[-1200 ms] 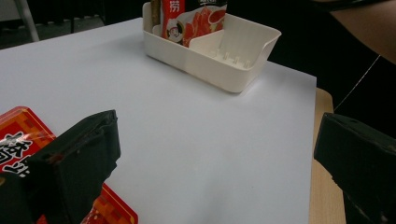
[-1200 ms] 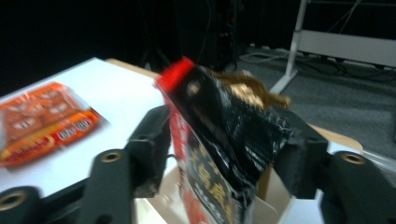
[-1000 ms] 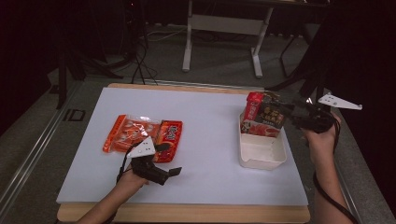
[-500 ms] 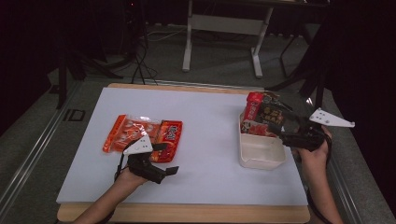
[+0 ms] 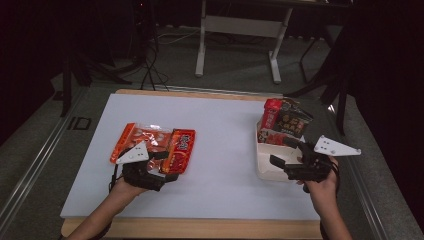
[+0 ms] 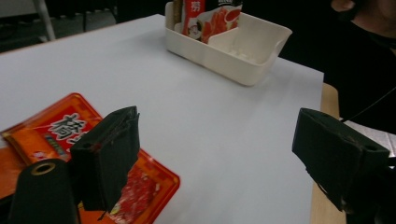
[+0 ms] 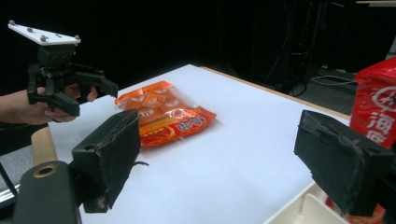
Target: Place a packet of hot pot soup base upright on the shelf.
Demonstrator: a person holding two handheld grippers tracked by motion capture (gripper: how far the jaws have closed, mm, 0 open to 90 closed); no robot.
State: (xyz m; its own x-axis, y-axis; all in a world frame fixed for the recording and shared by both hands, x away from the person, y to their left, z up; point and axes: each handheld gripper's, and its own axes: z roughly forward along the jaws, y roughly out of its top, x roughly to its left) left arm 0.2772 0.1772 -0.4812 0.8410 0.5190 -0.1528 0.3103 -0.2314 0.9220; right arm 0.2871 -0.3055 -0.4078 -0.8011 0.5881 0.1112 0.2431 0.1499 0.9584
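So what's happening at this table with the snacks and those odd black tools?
A person holds a two-fingered gripper in each hand at a white table. The left gripper sits at the near edge of two orange snack bags, its fingers open and just closing a little, with nothing gripped yet. The right gripper hovers, open and empty, over the near part of a white bin that already holds several snack packs at its far end.

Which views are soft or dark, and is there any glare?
High view: white table evenly lit, surroundings nearly black, snack packets slightly soft, faint sheen on the wrapper. Left gripper view: near jaws blurred, white bin fairly clear. Right gripper view: background black, glare on the clear packet.
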